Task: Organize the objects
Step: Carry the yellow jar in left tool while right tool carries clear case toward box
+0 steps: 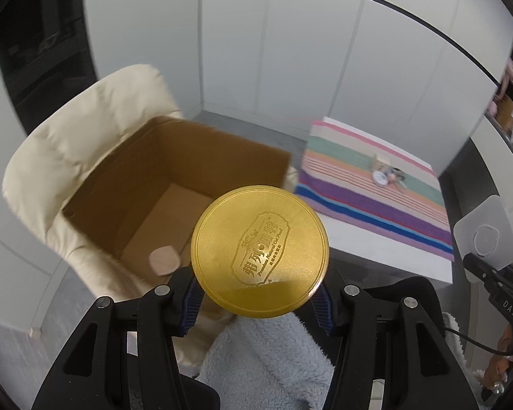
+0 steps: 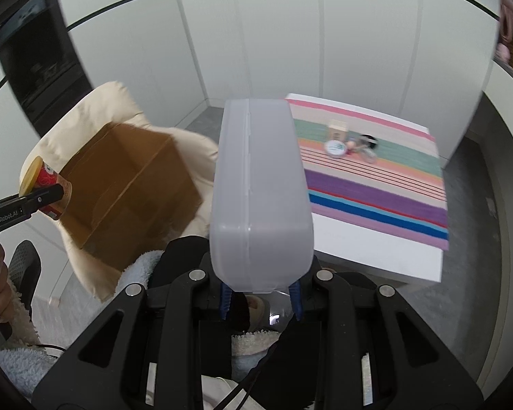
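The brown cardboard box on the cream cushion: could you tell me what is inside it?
One small pinkish rounded object lies on the box floor; the gold-lidded can hides the near corner.

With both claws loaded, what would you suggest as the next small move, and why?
Probably lower the left claw a little, so the gold-lidded can sits inside the open cardboard box, then release. The can already hangs at the box's near rim, and one small pink item lies on the bottom. The right claw can wait with its plastic case.
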{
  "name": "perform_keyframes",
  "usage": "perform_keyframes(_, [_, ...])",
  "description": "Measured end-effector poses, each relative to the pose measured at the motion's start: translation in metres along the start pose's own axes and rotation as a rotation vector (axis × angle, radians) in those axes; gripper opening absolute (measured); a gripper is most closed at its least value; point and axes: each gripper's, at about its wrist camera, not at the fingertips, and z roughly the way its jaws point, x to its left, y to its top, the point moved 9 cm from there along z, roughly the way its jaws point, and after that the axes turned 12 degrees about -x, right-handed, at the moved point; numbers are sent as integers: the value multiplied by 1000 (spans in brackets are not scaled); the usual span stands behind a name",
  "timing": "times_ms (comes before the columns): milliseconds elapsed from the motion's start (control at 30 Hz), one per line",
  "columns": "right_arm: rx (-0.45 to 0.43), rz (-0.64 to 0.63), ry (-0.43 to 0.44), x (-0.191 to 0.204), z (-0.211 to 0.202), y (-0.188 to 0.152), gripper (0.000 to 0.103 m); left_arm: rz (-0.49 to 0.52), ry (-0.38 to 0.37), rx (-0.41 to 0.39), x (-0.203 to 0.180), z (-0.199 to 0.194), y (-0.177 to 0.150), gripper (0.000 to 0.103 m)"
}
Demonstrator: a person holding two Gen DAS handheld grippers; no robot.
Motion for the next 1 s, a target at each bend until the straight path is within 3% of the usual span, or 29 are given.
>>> perform_keyframes(167, [27,-61,78,46,17,-2,28,-14,87,-25,38,-13,-7,55])
perform_keyframes(433, [70,-148,195,107,38,-8,28,-72,123,-9,70,-16,-10,55])
perform_keyframes(767, [112,-216,254,132,59,-17,28,-87,125,55,74,10,-16,55])
perform_keyframes(1000, [115,-257,279,150,83,-2,28,-56,160,35,80,29,0,55])
